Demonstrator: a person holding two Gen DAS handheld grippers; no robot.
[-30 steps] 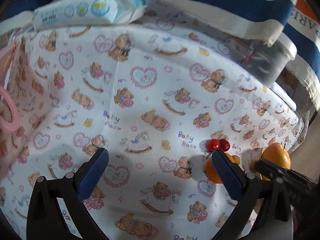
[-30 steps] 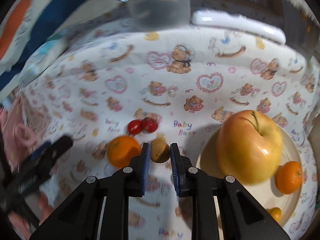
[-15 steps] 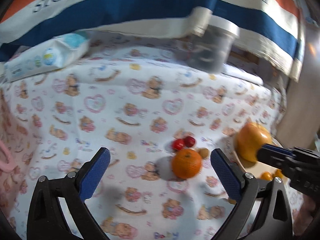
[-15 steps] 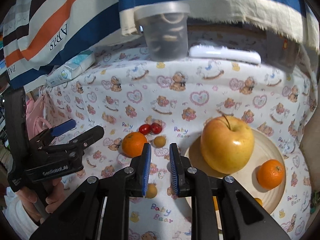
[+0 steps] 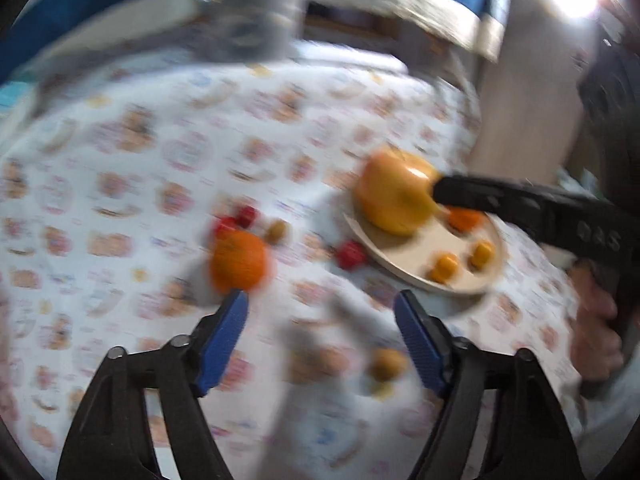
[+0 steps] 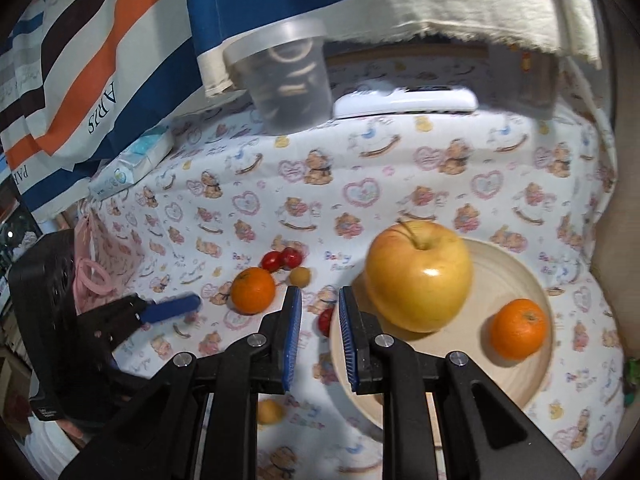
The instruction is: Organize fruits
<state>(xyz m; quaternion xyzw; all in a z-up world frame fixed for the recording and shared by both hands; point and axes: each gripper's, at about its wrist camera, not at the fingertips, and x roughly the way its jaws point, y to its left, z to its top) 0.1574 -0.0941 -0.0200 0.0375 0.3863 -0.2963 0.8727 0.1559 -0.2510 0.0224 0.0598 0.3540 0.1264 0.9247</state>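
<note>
A beige plate (image 6: 536, 376) holds a big yellow apple (image 6: 418, 274) and a mandarin (image 6: 518, 328). In the blurred left wrist view the plate (image 5: 400, 248) also carries small yellow fruits (image 5: 444, 268). On the cloth lie an orange (image 6: 253, 290), two cherry tomatoes (image 6: 282, 259), a small brown fruit (image 6: 299, 276), another tomato (image 6: 326, 320) by the plate rim and a yellow fruit (image 6: 270, 412). My right gripper (image 6: 319, 308) hovers empty above the cloth, jaws a narrow gap apart. My left gripper (image 5: 322, 308) is open and empty, near the orange (image 5: 239, 262).
A clear lidded tub (image 6: 286, 84) and a white remote (image 6: 406, 100) stand at the back. A wipes pack (image 6: 132, 166) lies back left, under a striped hanging cloth (image 6: 100, 72). Pink items (image 6: 92, 280) sit at the left edge. The table ends just right of the plate.
The left gripper has swung right and closer, so the plate and apple now fill its view. The right gripper has drawn back slightly. No fruit has moved.
</note>
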